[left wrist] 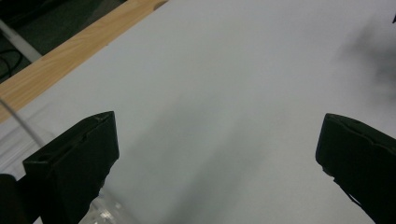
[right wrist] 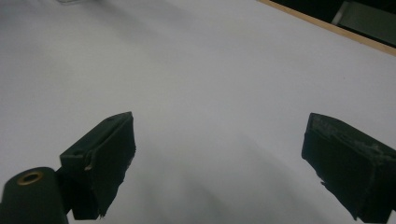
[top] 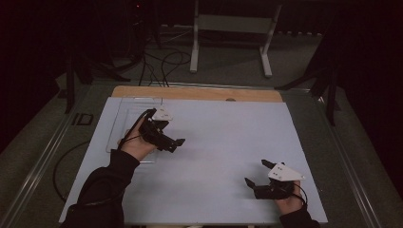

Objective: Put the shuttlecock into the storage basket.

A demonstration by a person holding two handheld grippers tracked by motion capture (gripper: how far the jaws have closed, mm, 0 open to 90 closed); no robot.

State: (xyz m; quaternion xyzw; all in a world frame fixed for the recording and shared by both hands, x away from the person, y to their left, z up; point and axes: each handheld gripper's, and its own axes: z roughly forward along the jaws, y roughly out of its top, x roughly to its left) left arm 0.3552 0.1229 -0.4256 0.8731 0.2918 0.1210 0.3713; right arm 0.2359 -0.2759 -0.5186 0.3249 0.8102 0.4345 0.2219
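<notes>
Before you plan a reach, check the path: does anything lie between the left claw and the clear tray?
Nothing visible does. The left claw is open at the right edge of the tray, pointing away from it over the bare white sheet.

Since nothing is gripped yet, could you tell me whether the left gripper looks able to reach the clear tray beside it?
Probably yes: the left gripper hangs open at the clear tray, with bare white board around it and nothing between them.
</notes>
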